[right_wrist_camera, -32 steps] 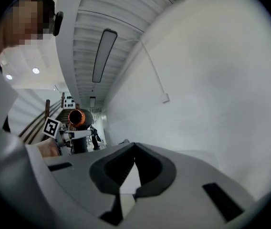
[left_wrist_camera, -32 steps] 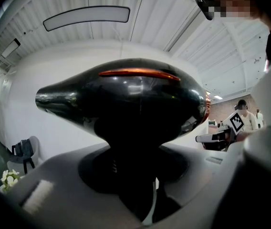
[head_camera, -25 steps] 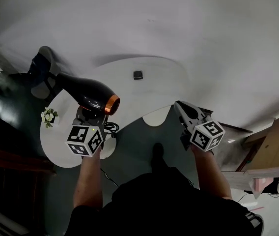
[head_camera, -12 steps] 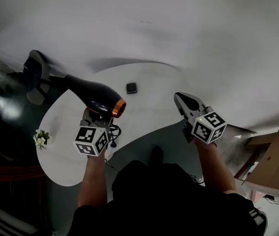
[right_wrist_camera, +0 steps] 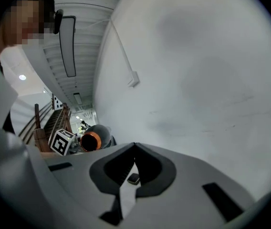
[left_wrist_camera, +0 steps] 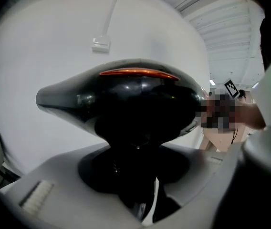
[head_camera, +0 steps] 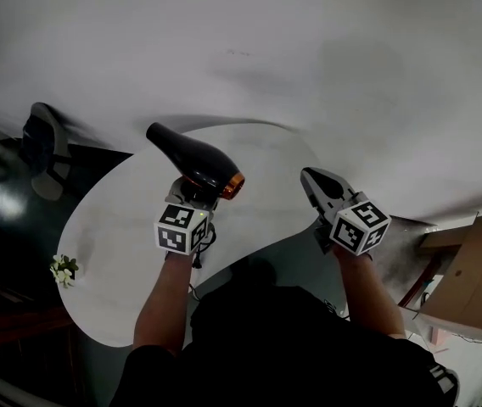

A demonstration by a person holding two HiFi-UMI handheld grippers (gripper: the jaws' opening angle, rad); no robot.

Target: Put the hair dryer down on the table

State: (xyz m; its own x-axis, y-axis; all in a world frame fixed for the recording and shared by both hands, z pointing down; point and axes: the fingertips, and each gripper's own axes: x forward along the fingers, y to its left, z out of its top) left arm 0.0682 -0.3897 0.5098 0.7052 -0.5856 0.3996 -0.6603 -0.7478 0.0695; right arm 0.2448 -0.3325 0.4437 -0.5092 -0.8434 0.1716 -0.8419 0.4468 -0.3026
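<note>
A black hair dryer [head_camera: 192, 157] with an orange ring at its rear is held over the far part of the white table [head_camera: 114, 236], nozzle pointing left and away. My left gripper [head_camera: 192, 192] is shut on its handle from below. In the left gripper view the dryer's body [left_wrist_camera: 130, 104] fills the middle and its handle sits between the jaws of the left gripper [left_wrist_camera: 134, 185]. Its dark cord [head_camera: 204, 238] hangs by the gripper's marker cube. My right gripper [head_camera: 308, 176] hovers to the right near the table's edge, shut and holding nothing; the right gripper view shows the hair dryer [right_wrist_camera: 93, 138] at the left.
A small bunch of white flowers [head_camera: 61, 270] lies at the table's left edge. A dark chair [head_camera: 42, 142] stands at far left, a cardboard box [head_camera: 479, 270] at right. A small dark square thing [right_wrist_camera: 133, 179] shows through the right jaws' gap. A white wall rises behind the table.
The left gripper has carried the hair dryer to the right and farther over the table. The view has shifted, so the flowers and chair sit further left. The right gripper has barely moved.
</note>
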